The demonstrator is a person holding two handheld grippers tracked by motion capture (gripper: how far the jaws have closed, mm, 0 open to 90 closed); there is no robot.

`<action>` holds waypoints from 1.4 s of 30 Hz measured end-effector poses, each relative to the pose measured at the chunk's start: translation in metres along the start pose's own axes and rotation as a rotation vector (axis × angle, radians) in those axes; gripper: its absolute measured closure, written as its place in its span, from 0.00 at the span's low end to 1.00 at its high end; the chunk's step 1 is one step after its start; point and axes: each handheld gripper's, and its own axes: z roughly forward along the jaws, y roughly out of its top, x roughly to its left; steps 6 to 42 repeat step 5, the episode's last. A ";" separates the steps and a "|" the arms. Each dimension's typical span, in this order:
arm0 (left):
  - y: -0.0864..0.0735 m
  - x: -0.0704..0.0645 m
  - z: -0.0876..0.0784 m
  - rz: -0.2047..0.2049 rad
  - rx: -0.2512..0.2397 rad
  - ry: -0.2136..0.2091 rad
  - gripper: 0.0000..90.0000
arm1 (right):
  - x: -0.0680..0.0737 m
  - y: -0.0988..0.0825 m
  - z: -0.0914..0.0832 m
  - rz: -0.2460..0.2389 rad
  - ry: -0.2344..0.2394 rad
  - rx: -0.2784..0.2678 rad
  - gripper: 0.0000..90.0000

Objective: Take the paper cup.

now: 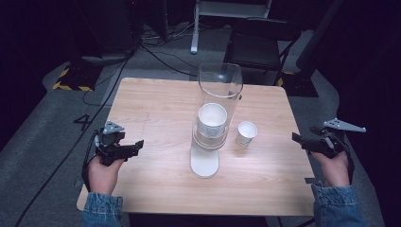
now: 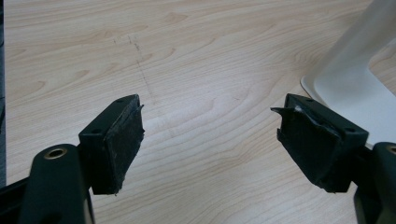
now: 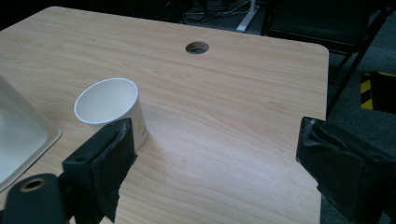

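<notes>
In the high view, a light wooden table (image 1: pixel 156 184) fills the middle of the frame. At its centre stands a tall clear plastic cup dispenser (image 1: pixel 218 101) on a white base, with a stack of white paper cups (image 1: pixel 212 120) inside it. Just right of the base, apart from it, a single small white paper cup (image 1: pixel 246 133) stands upright, mouth up, probably set there so it can be reached from the right. The left gripper (image 1: pixel 135 146) rests at the lower left over the table edge, held in a hand with a denim sleeve. The right gripper (image 1: pixel 298 139) hovers at the right edge, pointed toward the single cup, which looks like the thing being approached.

In the left gripper view, the two black pads (image 2: pixel 116 144) stand wide apart over bare wood with nothing between them; the dispenser's white base (image 2: pixel 355 88) sits at the right of the frame.

In the right gripper view, the pads (image 3: pixel 105 163) are spread, empty, and well short of the cup (image 3: pixel 109 109), which stands in the left half of the frame beyond the left pad. A round cable hole (image 3: pixel 197 47) shows near the table's far edge.
</notes>
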 end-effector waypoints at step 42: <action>0.000 0.000 -0.001 0.001 -0.003 0.000 0.25 | 0.003 0.001 0.003 -0.009 0.006 0.003 0.13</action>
